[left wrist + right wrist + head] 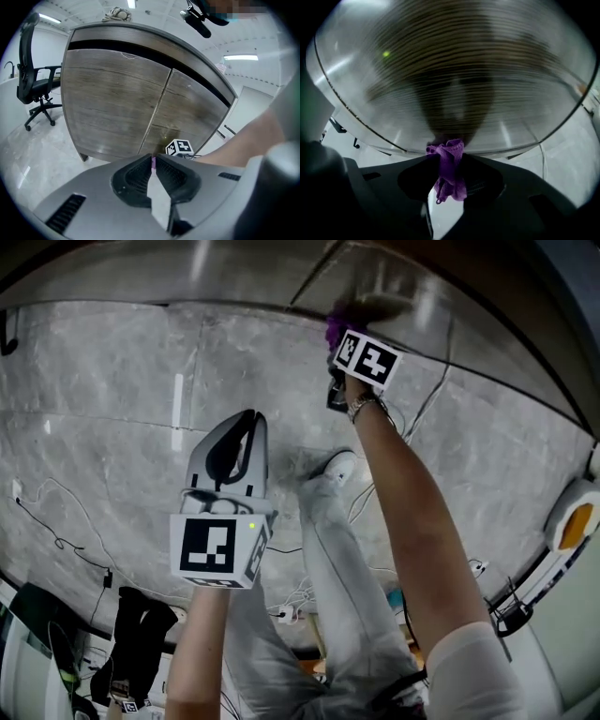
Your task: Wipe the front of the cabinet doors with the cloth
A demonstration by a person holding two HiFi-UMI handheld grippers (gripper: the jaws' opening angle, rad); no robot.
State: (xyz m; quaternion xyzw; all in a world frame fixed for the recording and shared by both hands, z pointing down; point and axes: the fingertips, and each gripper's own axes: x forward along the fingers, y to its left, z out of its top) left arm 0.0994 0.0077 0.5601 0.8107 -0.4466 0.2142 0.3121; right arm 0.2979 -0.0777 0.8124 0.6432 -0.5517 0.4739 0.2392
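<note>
**Purple cloth against the cabinet door in the right gripper, left gripper closed on nothing**

The left gripper (250,416), a grey two-jaw tool with a black-and-white marker cube at its back, hangs over the grey marbled floor (103,427), well short of the cabinet. In its own view (153,161) the ribbed black pads are drawn together to a thin slit with nothing between them. Ahead of this gripper stands the low grey-brown wood-grain cabinet (117,103) with its two doors shut and a narrow seam running between them. Far off to its left side is a black swivel office chair (35,86).

Between the two grippers in the head view are the person's grey-trousered leg and a white shoe (339,465), with thin cables trailing on the floor nearby.

The right gripper (336,343) is held out at arm's length against the cabinet front (394,282). Its jaws are clamped narrowly on a small bunched purple woven cloth (450,164). One end of the cloth pokes out past the tips and the other hangs back between the pads. The end past the tips meets the lower part of the door face (454,70) directly ahead, which fills that view and is smeared with blur. From the head view the cloth (335,329) shows as a purple tuft just beyond the right gripper's cube, on the door.
</note>
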